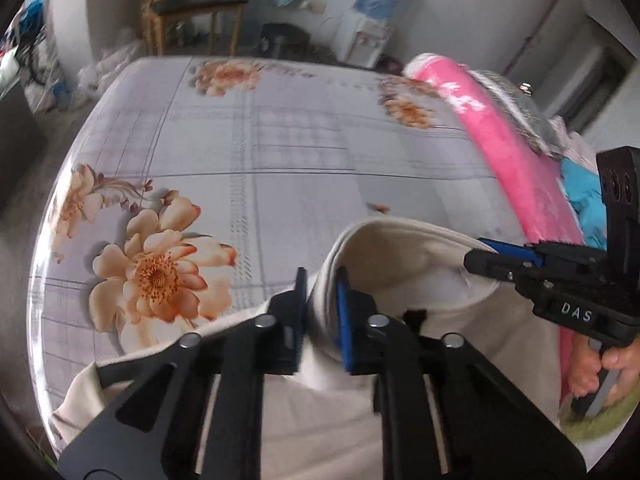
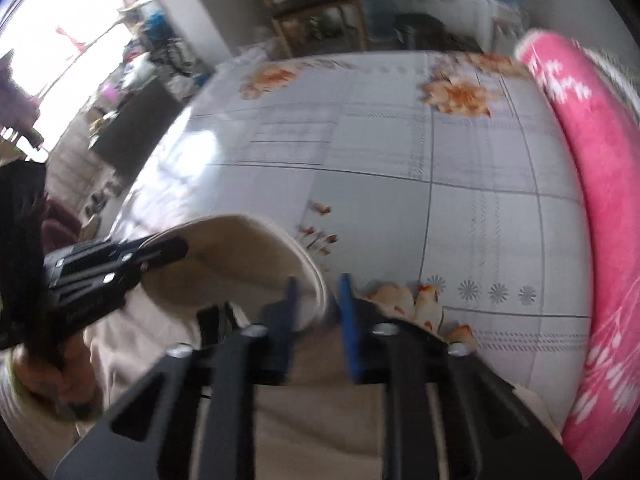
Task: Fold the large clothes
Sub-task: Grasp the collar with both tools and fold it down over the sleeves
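a: item count?
b: one cream garment (image 1: 420,264), two grippers, one bed sheet (image 1: 304,152), one pink blanket (image 1: 500,144).
a: garment position?
b: on the sheet, collar raised. the left gripper (image 1: 322,300) clamps the collar's left side between its pads; the right gripper (image 2: 320,304) clamps the right side.
a: finger state?
b: both clenched on the collar fabric.

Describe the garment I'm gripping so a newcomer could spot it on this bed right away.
Start from the floral bedsheet covering the bed, with the pink blanket rolled along its edge. At the near edge lies the cream sweatshirt, its neckline pinched by the left gripper and right gripper. It is the only plain, unpatterned fabric there.
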